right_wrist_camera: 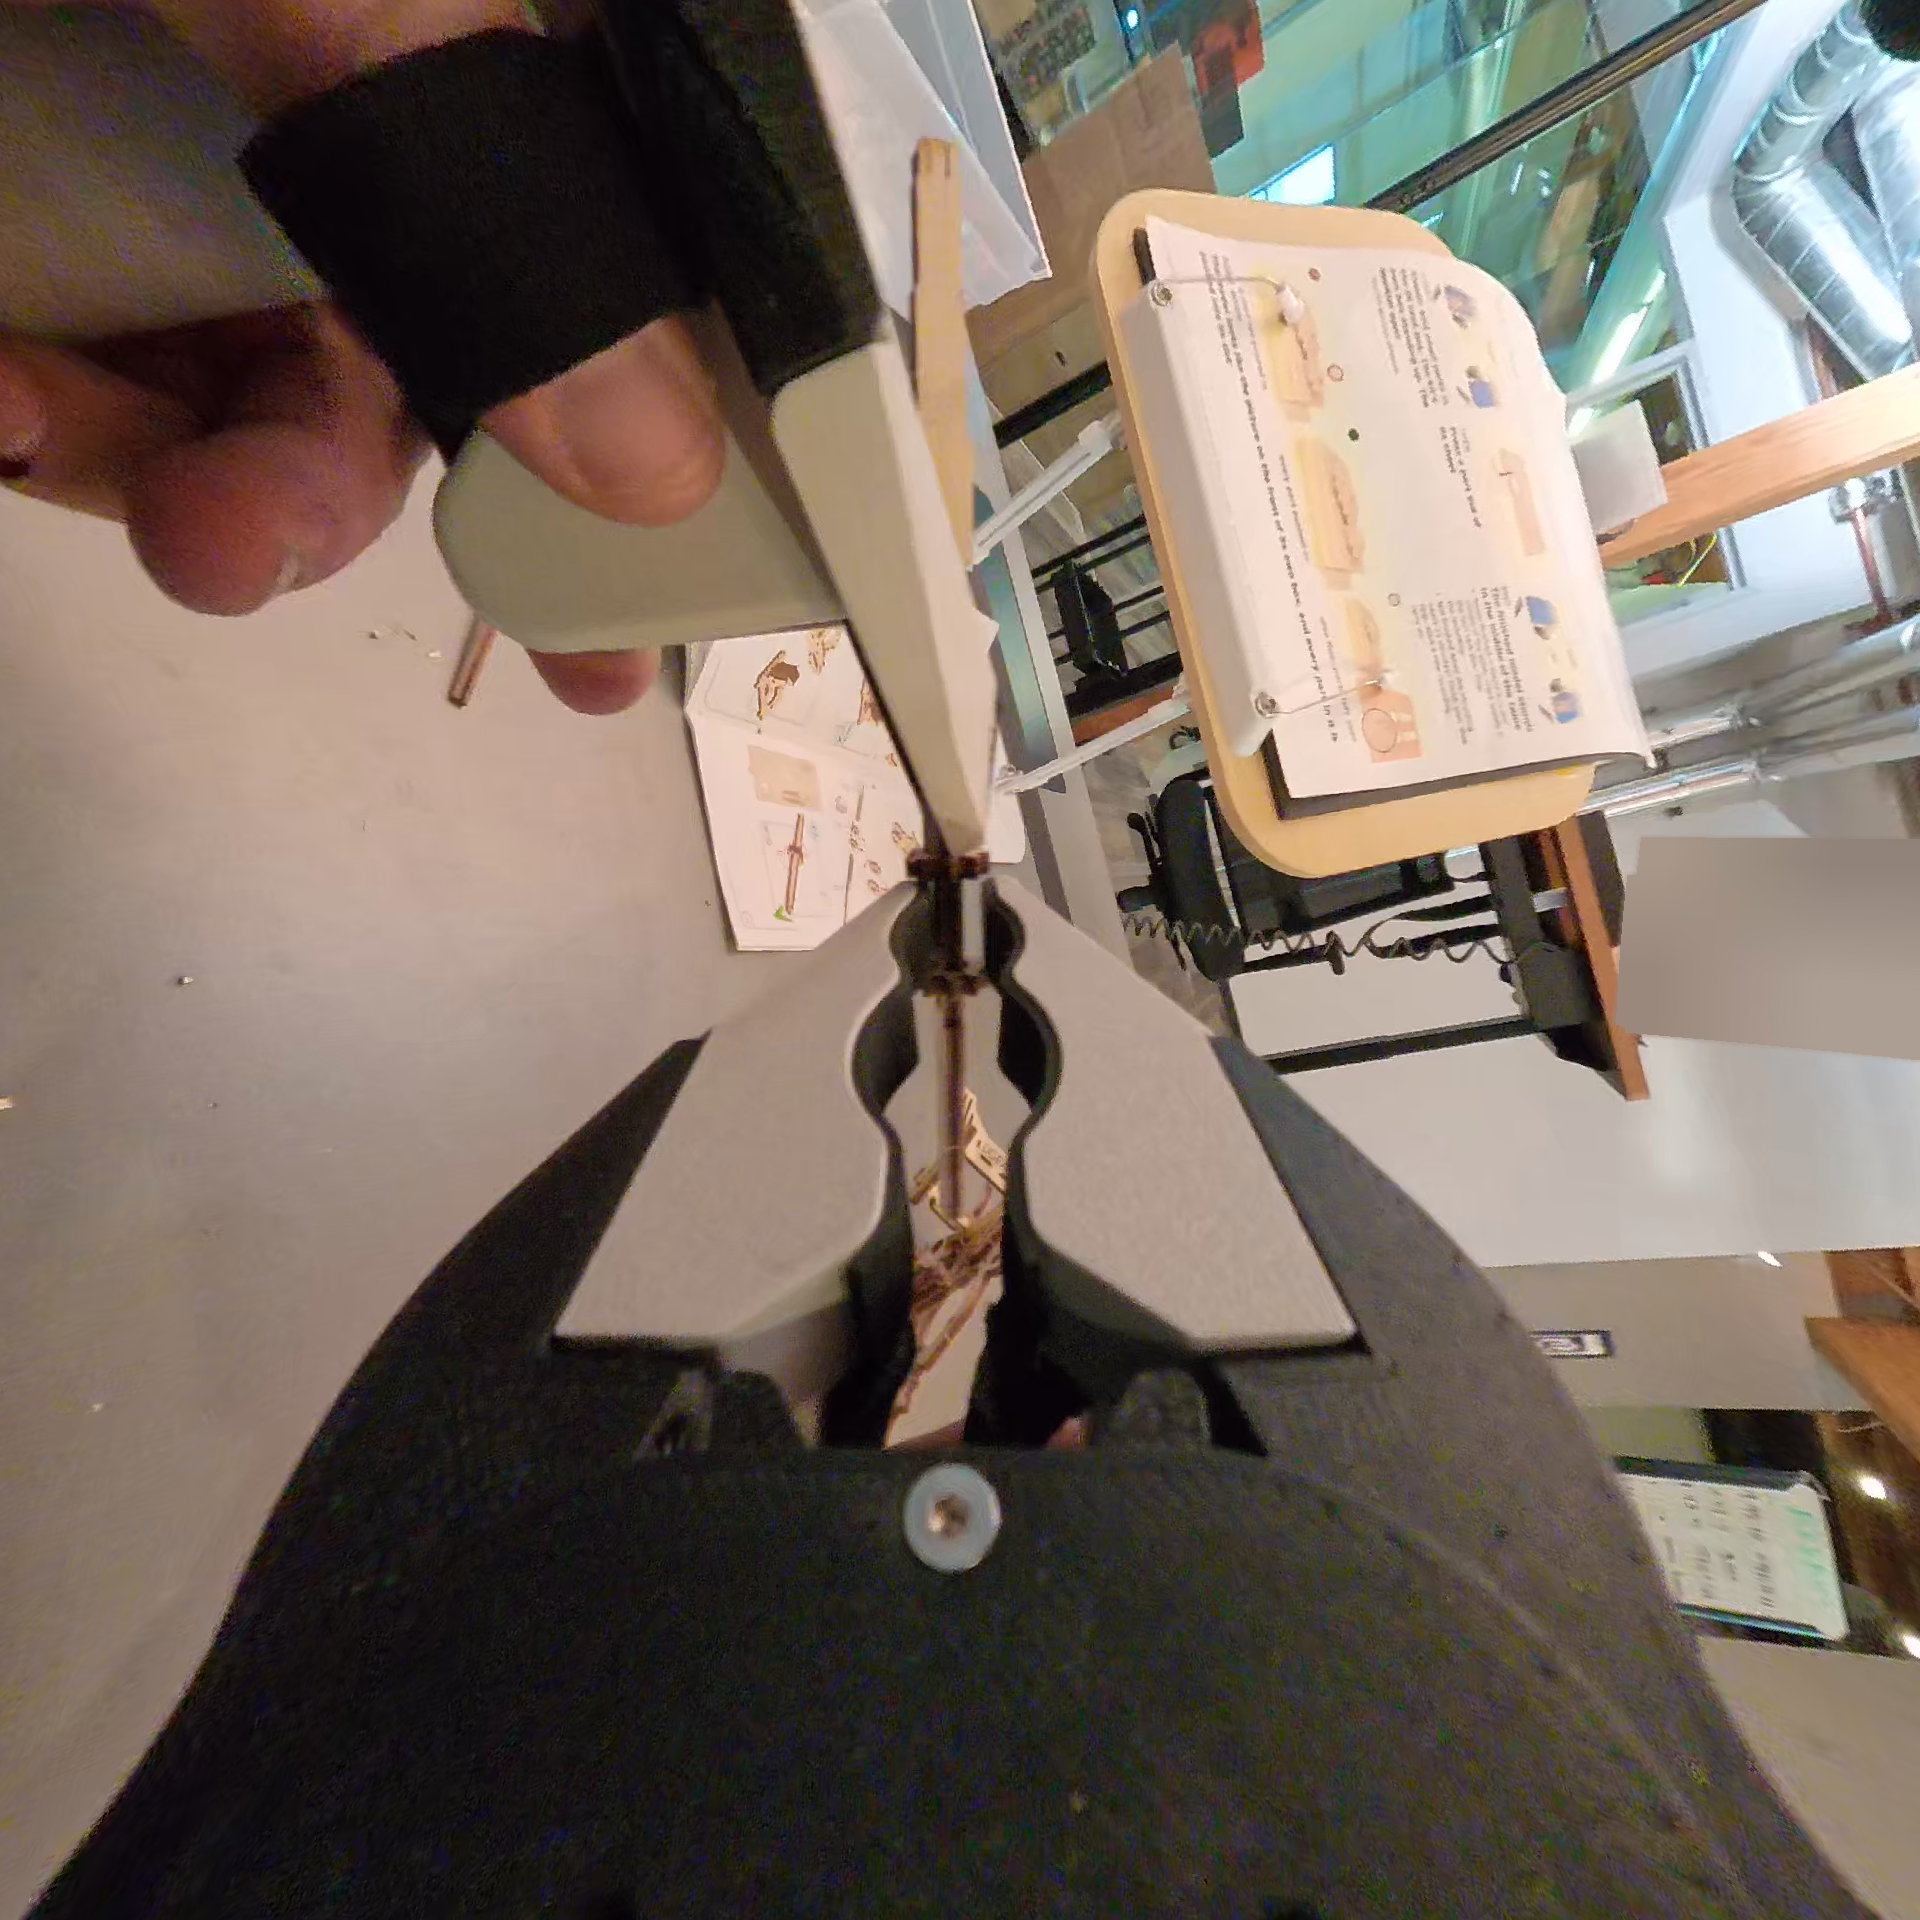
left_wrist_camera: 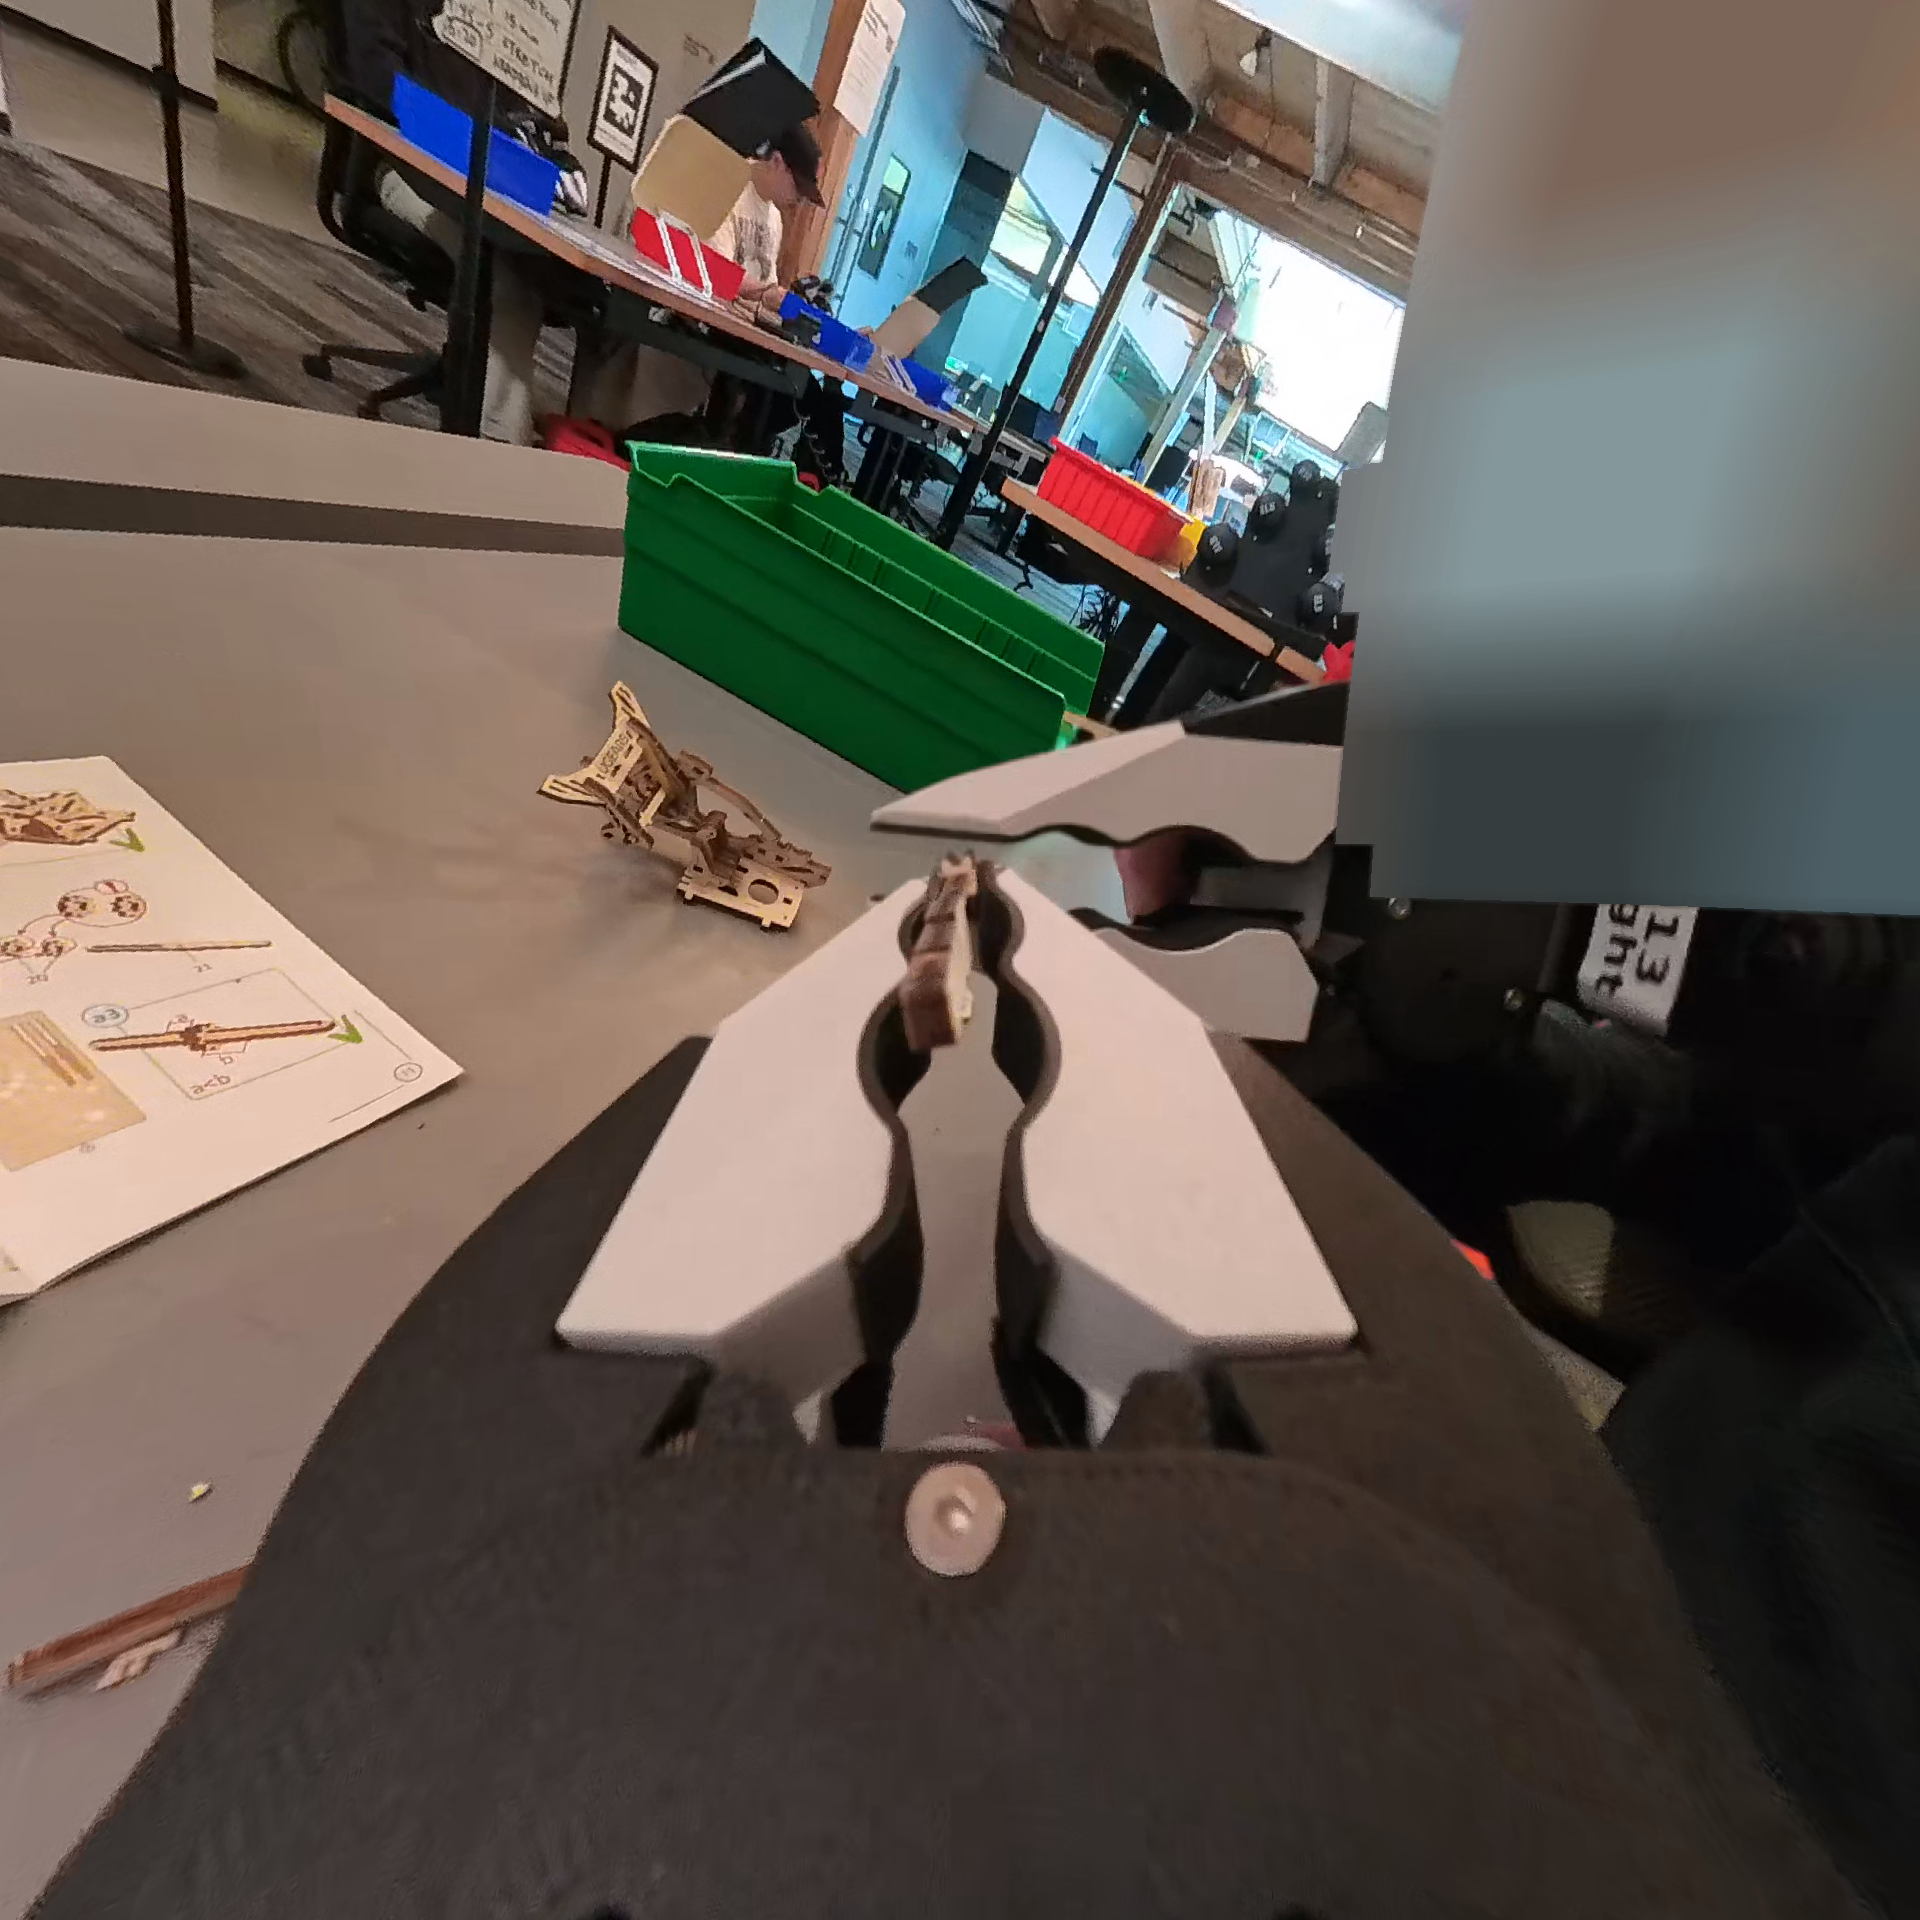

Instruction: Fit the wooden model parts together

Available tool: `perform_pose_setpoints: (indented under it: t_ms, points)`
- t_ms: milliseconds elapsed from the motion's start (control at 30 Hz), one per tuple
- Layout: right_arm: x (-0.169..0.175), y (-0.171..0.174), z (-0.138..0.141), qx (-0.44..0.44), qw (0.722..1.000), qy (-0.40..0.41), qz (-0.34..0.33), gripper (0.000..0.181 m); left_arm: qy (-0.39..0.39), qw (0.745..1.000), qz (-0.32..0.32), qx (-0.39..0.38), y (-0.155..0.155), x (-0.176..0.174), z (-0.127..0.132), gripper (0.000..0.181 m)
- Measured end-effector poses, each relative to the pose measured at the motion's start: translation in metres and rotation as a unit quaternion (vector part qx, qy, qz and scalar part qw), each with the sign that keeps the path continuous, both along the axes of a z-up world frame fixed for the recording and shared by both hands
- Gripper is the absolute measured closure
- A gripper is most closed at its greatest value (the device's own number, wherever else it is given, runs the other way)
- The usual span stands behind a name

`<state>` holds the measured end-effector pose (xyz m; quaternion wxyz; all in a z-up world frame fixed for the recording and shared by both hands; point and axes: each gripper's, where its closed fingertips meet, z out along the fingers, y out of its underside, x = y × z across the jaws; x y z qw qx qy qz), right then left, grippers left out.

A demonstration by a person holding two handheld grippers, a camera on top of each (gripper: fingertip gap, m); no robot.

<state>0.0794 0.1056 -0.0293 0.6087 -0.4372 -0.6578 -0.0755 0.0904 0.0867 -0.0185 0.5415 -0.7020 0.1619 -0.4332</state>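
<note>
So both grippers are up off the table [left_wrist_camera: 312,644], tip to tip, working on one small wooden bit. The left gripper [left_wrist_camera: 951,935] is clenched on a short toothed piece [left_wrist_camera: 940,966], which looks like a gear or a stack of them seen edge-on. The right gripper [right_wrist_camera: 948,925] is pinched shut on a thin axle [right_wrist_camera: 950,1049] with dark collars on it, right at the tips. My read: this is the step of pushing the gear onto the axle, or seating it tighter. I can't tell how far on it is, the joint is tiny and mostly hidden by the fingers.

Next move probably needs both tools kept dead in line and a straight push along the axle. Any twist and that skinny stick could snap or slip out of the grip.

What each view gives you:
- The left wrist view shows the half-built model [left_wrist_camera: 686,816] lying on the table well apart from the action, a green bin [left_wrist_camera: 831,623] behind it, and the instruction sheet [left_wrist_camera: 156,997] off to the side. The right gripper [left_wrist_camera: 1101,862] comes in from the side there.
- The right wrist view shows the axle's length, the person's hand [right_wrist_camera: 312,457] on the left gripper [right_wrist_camera: 914,623], a long flat wooden strip [right_wrist_camera: 938,312] beside that gripper, and a clipboard [right_wrist_camera: 1351,520] of pages on a stand. The model only peeks through between the jaws.
</note>
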Motion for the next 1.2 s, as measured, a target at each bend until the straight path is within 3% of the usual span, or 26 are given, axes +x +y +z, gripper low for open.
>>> perform_pose_setpoints:
  t_ms: [100, 233, 367, 567, 767, 933, 1200]
  points:
    - [0.000, -0.001, -0.002, -0.053, 0.998, 0.014, 0.011, 0.165, 0.038, 0.999, -0.011, 0.029, -0.004, 0.002, -0.001, 0.179]
    - [0.000, -0.008, -0.006, -0.134, 0.990, 0.014, 0.043, 0.168, 0.080, 0.994, -0.031, 0.073, -0.008, 0.004, 0.001, 0.179]
    - [0.000, -0.012, -0.006, -0.143, 0.988, 0.000, 0.050, 0.181, 0.109, 0.984, -0.041, 0.132, -0.010, 0.003, 0.006, 0.179]
    - [-0.004, -0.026, -0.002, -0.183, 0.979, 0.000, 0.091, 0.179, 0.125, 0.966, -0.102, 0.200, -0.027, 0.002, 0.011, 0.178]
    - [0.000, -0.055, 0.005, -0.339, 0.921, -0.034, 0.188, 0.173, 0.156, 0.940, -0.157, 0.258, -0.044, 0.005, 0.017, 0.178]
    - [0.003, -0.067, 0.009, -0.427, 0.873, -0.065, 0.227, 0.178, 0.174, 0.927, -0.171, 0.285, -0.048, 0.004, 0.022, 0.178]
    - [-0.001, -0.061, 0.009, -0.378, 0.902, -0.062, 0.197, 0.179, 0.213, 0.924, -0.146, 0.281, -0.044, 0.002, 0.021, 0.178]
